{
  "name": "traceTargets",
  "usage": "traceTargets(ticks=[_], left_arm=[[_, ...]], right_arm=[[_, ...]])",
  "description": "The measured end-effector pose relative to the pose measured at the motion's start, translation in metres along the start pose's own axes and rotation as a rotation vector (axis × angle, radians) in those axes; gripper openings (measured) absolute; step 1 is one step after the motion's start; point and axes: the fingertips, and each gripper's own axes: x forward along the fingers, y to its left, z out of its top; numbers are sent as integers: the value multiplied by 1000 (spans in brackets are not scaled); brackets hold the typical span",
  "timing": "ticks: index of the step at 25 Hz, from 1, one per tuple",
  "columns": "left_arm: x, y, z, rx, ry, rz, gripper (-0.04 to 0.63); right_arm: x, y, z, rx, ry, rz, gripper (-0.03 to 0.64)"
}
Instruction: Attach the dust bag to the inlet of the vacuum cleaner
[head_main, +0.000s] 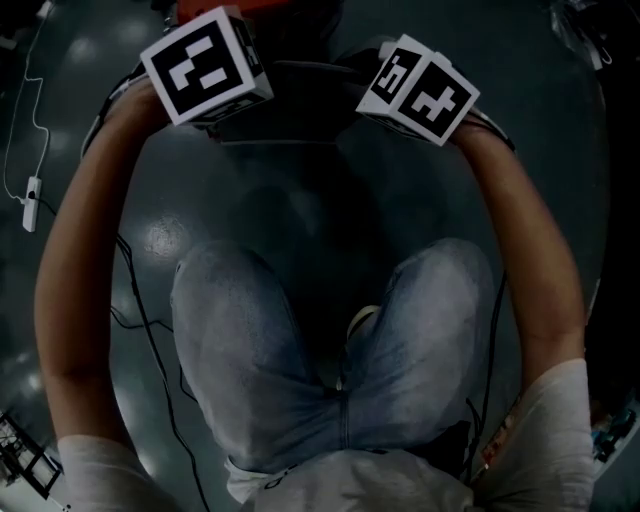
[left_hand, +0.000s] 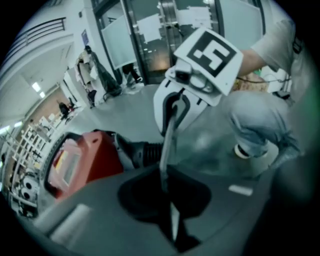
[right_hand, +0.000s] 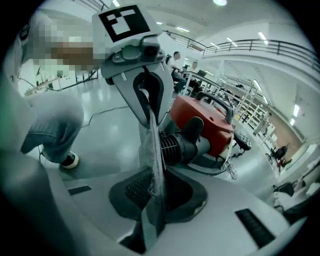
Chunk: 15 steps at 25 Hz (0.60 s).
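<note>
The dust bag is a thin grey sheet, seen edge-on and stretched between my two grippers. My right gripper is shut on one end of it, and my left gripper is shut on the other end of the dust bag. The grippers face each other closely. Just beyond the bag stands the red vacuum cleaner, its black ribbed inlet pointing toward the bag; the same vacuum cleaner lies left of the bag. In the dark head view only the marker cubes show; the jaws and bag are hidden.
The person crouches on a glossy grey floor, knees just behind the grippers and a shoe close by. Cables and a power strip lie at the left. Shelving and people stand far off.
</note>
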Motion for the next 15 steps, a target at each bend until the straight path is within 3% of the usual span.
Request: traceTargets(ticks=[5, 7, 12, 15], left_arm=[[7, -2, -9, -145, -112, -37, 20], [7, -2, -8, -121, -105, -20, 20], [1, 13, -3, 63, 41, 55, 26], [1, 10, 2, 46, 22, 21, 26]], right_arm=[[-1, -6, 6, -174, 102, -29, 48], [-1, -6, 5, -146, 88, -22, 48], [3, 0, -2, 64, -28, 13, 46], [4, -1, -2, 58, -18, 3, 46]])
